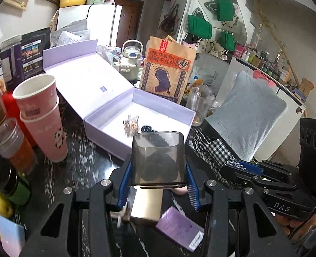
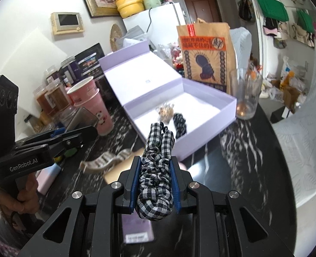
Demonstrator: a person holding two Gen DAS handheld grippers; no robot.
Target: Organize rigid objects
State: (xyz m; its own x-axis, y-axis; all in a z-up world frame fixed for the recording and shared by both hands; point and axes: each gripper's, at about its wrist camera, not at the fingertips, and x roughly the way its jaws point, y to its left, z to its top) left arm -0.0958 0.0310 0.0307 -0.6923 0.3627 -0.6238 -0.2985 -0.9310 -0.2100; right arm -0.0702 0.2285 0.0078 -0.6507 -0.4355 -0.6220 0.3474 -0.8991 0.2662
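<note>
An open lilac box (image 1: pixel 180 115) (image 2: pixel 228 103) lies on the dark marble table, holding a small clear hair clip (image 1: pixel 131 125) (image 2: pixel 165 111) and a dark patterned scrunchie (image 2: pixel 180 122). My left gripper (image 1: pixel 158 182) is shut on a smoky translucent square case (image 1: pixel 158 160) with a dark heart shape inside, held just in front of the box. My right gripper (image 2: pixel 155 180) is shut on a black-and-white checked scrunchie (image 2: pixel 158 160), above the table near the box's front edge; it also shows in the left wrist view (image 1: pixel 219 153).
Stacked pink paper cups (image 1: pixel 43 117) (image 2: pixel 91 105) and jars (image 1: pixel 12 143) stand left. A brown paper bag (image 1: pixel 168 68) and a glass (image 2: pixel 245 94) stand behind the box. A purple card (image 1: pixel 179 229), a beige box (image 1: pixel 146 205) and a beige claw clip (image 2: pixel 106 160) lie on the table.
</note>
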